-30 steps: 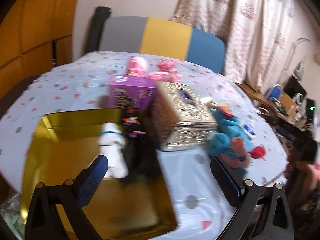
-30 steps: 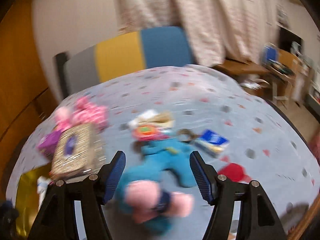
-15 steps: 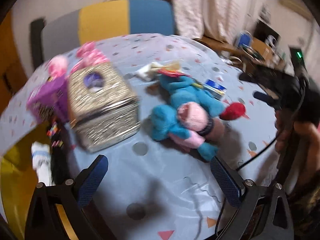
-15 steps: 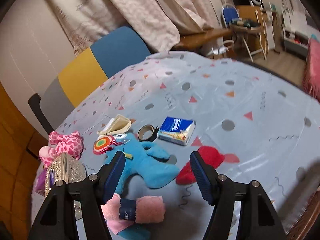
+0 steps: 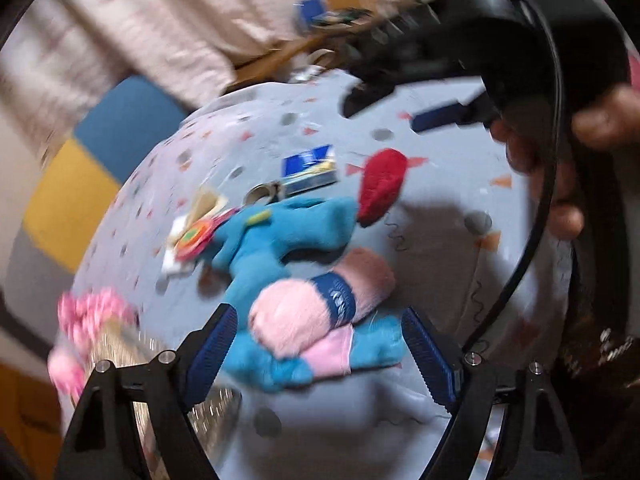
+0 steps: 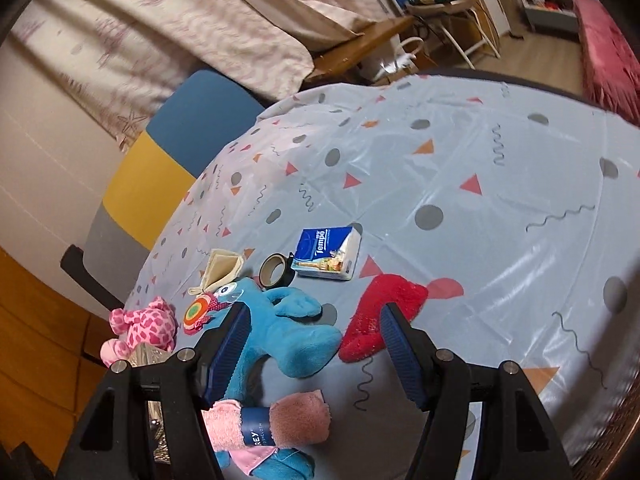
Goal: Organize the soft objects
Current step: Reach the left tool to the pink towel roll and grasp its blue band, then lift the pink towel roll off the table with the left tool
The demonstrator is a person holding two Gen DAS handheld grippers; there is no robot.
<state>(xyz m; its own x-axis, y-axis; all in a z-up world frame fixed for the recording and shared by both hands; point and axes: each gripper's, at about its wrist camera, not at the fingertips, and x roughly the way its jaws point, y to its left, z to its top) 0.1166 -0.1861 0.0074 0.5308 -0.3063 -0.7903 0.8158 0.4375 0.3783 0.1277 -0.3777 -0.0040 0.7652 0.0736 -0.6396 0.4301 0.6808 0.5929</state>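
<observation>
Soft items, five: pink spotted plush (image 6: 146, 326) lower left; blue plush (image 6: 294, 330) centre; pink towel roll (image 6: 266, 420) across it; pink cloth (image 5: 328, 350); red sock (image 6: 384, 314) right. Left gripper (image 5: 316, 354) closing, roll between jaws, untouched. Right gripper (image 6: 314, 346) part-open, empty, over blue plush. Tape ring (image 6: 276, 270), tissue pack (image 6: 328, 254) beyond.
</observation>
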